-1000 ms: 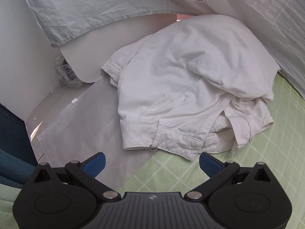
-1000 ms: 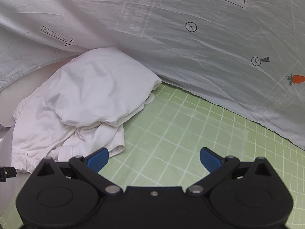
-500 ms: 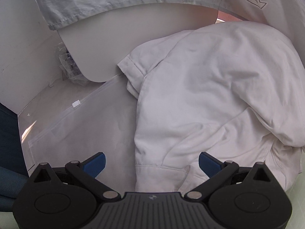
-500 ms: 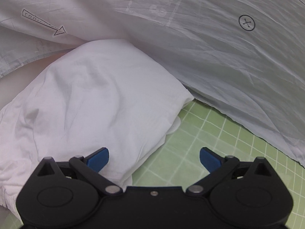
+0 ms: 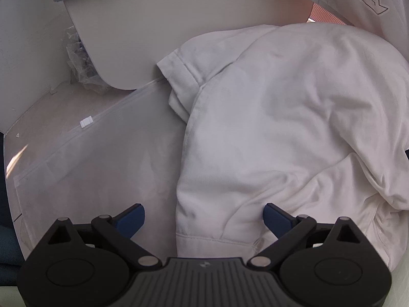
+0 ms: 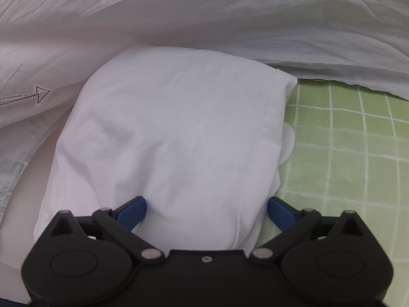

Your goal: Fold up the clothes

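Observation:
A crumpled white garment (image 5: 281, 128) lies in a heap, its stitched hem toward the left wrist camera. My left gripper (image 5: 204, 217) hangs low over that hem edge. Its jaws are closing, still wide, with the garment's left border between the blue fingertips (image 5: 133, 217). In the right wrist view the same white garment (image 6: 179, 128) fills the middle. My right gripper (image 6: 205, 211) is open and straddles the garment's near end, one blue fingertip (image 6: 278, 211) at the cloth's right edge by the green mat.
A pale printed sheet (image 6: 204, 12) with arrow marks drapes behind and over the garment's far side. A green gridded mat (image 6: 345, 140) lies to the right. A translucent zip bag (image 5: 102, 158) lies left of the garment, by a white rounded board (image 5: 153, 38) and crumpled plastic (image 5: 79, 61).
Both grippers have come down and closer to the white garment, which now lies between each pair of fingers. The left fingers stand slightly narrower than before.

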Tool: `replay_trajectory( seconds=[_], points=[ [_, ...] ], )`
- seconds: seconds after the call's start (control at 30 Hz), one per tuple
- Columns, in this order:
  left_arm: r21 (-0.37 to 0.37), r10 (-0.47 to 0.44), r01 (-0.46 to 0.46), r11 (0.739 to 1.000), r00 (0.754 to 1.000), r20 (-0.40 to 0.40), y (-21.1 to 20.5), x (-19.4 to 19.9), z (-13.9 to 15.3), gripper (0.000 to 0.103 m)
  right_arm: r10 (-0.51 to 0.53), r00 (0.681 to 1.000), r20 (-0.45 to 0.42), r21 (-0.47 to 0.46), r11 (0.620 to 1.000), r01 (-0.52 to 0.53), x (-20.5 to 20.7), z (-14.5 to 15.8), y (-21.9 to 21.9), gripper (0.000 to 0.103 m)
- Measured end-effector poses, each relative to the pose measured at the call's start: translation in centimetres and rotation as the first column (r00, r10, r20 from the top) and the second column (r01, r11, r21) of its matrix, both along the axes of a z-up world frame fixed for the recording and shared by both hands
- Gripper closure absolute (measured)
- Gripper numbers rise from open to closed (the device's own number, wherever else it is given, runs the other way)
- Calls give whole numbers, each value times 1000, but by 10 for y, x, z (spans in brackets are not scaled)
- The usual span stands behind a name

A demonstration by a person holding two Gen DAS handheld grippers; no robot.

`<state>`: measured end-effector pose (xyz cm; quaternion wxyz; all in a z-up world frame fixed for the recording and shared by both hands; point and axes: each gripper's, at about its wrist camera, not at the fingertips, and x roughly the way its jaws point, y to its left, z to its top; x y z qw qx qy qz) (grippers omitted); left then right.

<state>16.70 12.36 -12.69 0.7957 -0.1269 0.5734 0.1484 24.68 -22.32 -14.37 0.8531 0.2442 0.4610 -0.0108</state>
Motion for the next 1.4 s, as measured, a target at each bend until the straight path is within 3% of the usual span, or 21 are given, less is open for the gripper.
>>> replay_trajectory(
  seconds=[0.1,0.23,0.33,0.43,0.57,0.73,0.87,1.23,1.4],
  points=[
    [-17,-18,19,1000,1000,21,-3,1,-1,20,22,1000,22,9,1000,-22,-3,3,7,22],
    [-36,-13,16,999,998,57,-8,-2,-2,42,64,994,84,-34,998,-62,-10,16,11,60],
    [-26,-29,31,999,996,84,-12,-6,1,60,94,983,157,-100,992,-79,-26,32,15,76],
    [-32,-30,34,999,993,113,-14,-10,9,77,140,960,241,-170,980,-100,-45,50,21,83],
    [-22,-47,51,998,986,157,-15,-16,28,87,144,933,331,-187,979,-85,-79,83,12,86],
    [-45,-71,82,996,976,208,-15,-38,50,89,83,916,393,-221,975,7,-127,113,2,87],
    [-39,-121,133,990,965,235,-30,-66,65,89,-5,914,406,-176,981,84,-184,125,-22,87],
    [-26,-296,311,950,925,239,-95,-153,79,89,-186,918,351,-170,951,258,-350,115,-76,87],
    [-31,-344,361,932,908,241,-127,-190,83,89,-255,905,340,-165,931,325,-402,112,-96,87]
  ],
)
